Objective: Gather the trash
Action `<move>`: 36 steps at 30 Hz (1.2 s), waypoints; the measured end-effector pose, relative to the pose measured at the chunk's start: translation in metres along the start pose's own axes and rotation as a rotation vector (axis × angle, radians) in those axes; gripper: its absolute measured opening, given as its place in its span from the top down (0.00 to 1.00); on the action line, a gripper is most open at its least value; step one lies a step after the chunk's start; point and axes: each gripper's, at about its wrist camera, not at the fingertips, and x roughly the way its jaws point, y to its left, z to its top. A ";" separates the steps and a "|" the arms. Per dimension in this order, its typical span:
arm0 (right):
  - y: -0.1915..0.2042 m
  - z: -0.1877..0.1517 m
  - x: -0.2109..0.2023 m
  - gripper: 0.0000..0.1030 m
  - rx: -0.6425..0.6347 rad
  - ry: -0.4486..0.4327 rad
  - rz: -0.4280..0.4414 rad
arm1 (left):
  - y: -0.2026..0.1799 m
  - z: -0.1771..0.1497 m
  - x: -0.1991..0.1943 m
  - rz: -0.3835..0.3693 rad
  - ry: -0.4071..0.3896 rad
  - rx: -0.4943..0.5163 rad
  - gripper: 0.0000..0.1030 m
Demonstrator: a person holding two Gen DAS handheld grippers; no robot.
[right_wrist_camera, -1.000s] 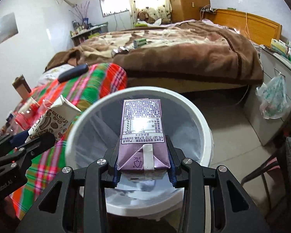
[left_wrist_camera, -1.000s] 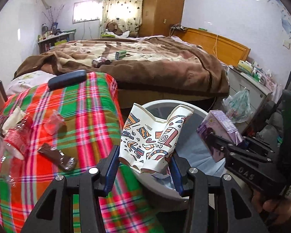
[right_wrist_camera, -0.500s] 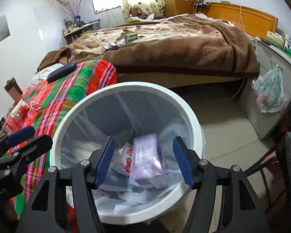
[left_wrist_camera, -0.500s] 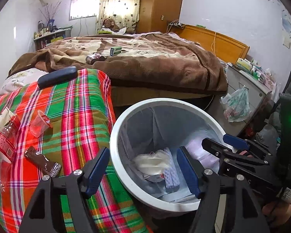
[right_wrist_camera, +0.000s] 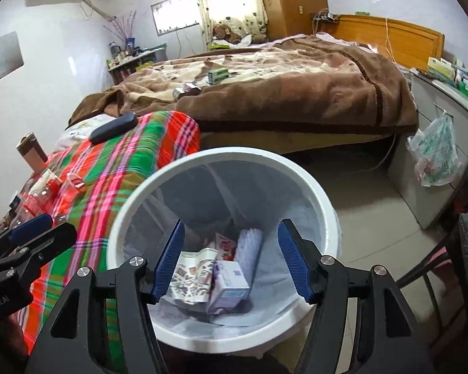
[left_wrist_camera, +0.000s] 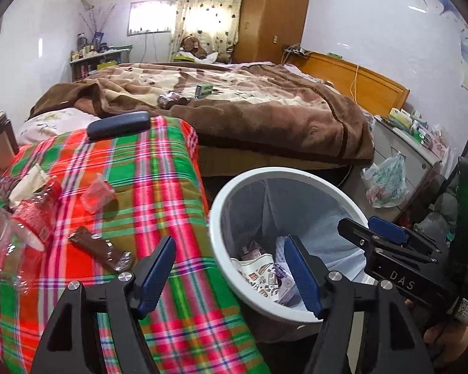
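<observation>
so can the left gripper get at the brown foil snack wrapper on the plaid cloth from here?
Probably yes. The left gripper is open and empty, and the brown foil snack wrapper lies flat just beyond its left finger, with bare plaid cloth between.

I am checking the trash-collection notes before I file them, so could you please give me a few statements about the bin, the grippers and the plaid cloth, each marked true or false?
1. The purple carton lies inside the white bin. True.
2. The right gripper grips the purple carton. False: its jaws are open and empty above the bin.
3. The patterned paper cup lies in the bin beside the carton. True.
4. The left gripper is closed on a wrapper. False: it is open and holds nothing.
5. A brown wrapper lies on the plaid cloth. True.
6. The dark case is in the bin. False: it rests at the cloth's far edge.
</observation>
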 end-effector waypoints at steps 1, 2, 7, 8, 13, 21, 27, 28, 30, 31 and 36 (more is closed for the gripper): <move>0.003 0.000 -0.002 0.38 -0.001 -0.003 0.002 | 0.004 -0.001 -0.005 0.007 -0.007 -0.006 0.31; 0.005 0.000 -0.003 0.38 -0.002 -0.006 0.007 | 0.007 -0.001 -0.008 0.011 -0.010 -0.011 0.31; 0.021 0.001 -0.008 0.38 -0.016 -0.028 0.039 | 0.031 -0.006 -0.030 0.060 -0.043 -0.039 0.31; 0.025 0.000 -0.010 0.38 -0.019 -0.031 0.047 | 0.036 -0.008 -0.034 0.072 -0.049 -0.043 0.31; 0.046 0.000 -0.012 0.38 -0.044 -0.044 0.089 | 0.070 -0.015 -0.058 0.128 -0.078 -0.093 0.31; 0.087 -0.003 -0.008 0.38 -0.108 -0.030 0.141 | 0.133 -0.028 -0.089 0.237 -0.104 -0.183 0.31; 0.113 -0.006 -0.004 0.38 -0.149 -0.021 0.174 | 0.175 -0.040 -0.104 0.292 -0.107 -0.244 0.31; 0.117 -0.006 -0.003 0.38 -0.156 -0.017 0.178 | 0.181 -0.042 -0.106 0.300 -0.109 -0.251 0.31; 0.126 -0.008 0.000 0.38 -0.174 -0.012 0.192 | 0.190 -0.045 -0.111 0.312 -0.113 -0.255 0.31; 0.130 -0.009 0.002 0.38 -0.184 -0.006 0.195 | 0.195 -0.046 -0.113 0.322 -0.113 -0.261 0.31; 0.156 -0.011 0.016 0.38 -0.255 0.030 0.230 | 0.227 -0.052 -0.124 0.360 -0.120 -0.305 0.31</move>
